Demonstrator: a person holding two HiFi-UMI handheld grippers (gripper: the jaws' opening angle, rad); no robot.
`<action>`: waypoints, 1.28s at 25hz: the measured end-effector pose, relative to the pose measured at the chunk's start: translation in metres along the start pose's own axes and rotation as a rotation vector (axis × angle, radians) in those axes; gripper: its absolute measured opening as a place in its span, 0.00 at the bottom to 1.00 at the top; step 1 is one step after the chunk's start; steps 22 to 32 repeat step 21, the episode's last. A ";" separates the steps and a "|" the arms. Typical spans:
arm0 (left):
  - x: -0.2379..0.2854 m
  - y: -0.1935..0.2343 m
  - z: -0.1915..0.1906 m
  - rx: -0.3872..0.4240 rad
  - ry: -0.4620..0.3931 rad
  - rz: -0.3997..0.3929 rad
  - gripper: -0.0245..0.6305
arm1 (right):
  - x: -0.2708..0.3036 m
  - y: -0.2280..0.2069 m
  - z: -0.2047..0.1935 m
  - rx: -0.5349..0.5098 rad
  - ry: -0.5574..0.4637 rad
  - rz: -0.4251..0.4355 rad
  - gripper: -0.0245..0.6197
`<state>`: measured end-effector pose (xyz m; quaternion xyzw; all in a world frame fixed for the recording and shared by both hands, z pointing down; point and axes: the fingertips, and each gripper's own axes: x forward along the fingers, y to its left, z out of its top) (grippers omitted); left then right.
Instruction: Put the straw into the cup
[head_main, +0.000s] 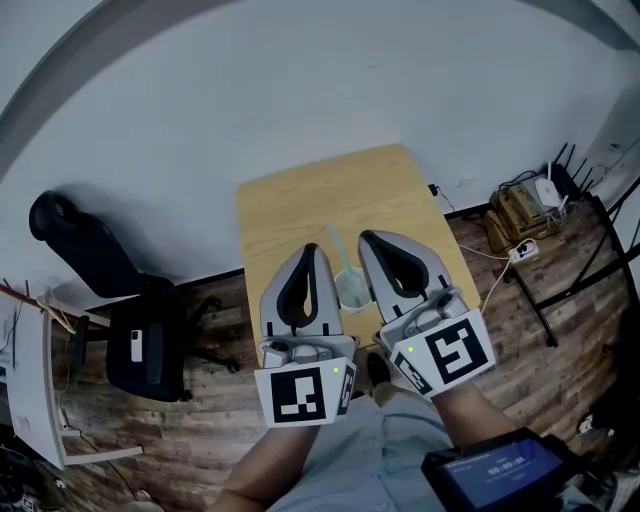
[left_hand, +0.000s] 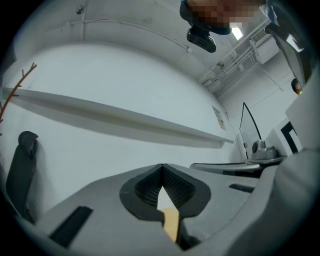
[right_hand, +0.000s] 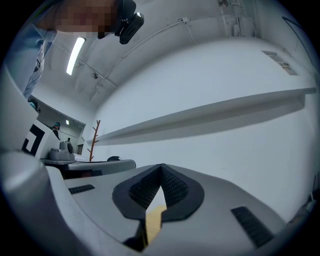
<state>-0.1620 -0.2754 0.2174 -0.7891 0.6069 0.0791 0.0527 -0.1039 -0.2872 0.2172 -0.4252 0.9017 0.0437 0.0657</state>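
Observation:
In the head view a clear plastic cup (head_main: 351, 288) stands on the small wooden table (head_main: 300, 205), partly hidden between my two grippers. A pale green straw (head_main: 336, 247) rises out of the cup and leans toward the far left. My left gripper (head_main: 313, 249) is just left of the cup, my right gripper (head_main: 366, 237) just right of it. Both are shut, tips together, with nothing held. In the left gripper view (left_hand: 162, 166) and the right gripper view (right_hand: 161, 166) the jaws meet at the tips. Only a slit of table shows behind them; cup and straw are out of sight there.
A white wall runs behind the table. A black office chair (head_main: 110, 290) stands on the wooden floor at the left, beside a white shelf (head_main: 30, 385). Cables, a power strip (head_main: 522, 252) and a router (head_main: 545, 190) lie at the right. A screen device (head_main: 495, 470) is near my body.

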 end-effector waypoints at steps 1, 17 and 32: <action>-0.002 0.000 0.002 0.002 -0.003 0.000 0.04 | -0.001 0.001 0.002 -0.001 -0.005 0.000 0.04; -0.015 -0.007 0.012 0.018 -0.022 0.003 0.04 | -0.013 0.012 0.012 -0.003 -0.029 0.022 0.04; -0.013 -0.005 0.011 0.019 -0.023 0.009 0.04 | -0.011 0.011 0.011 -0.003 -0.030 0.028 0.04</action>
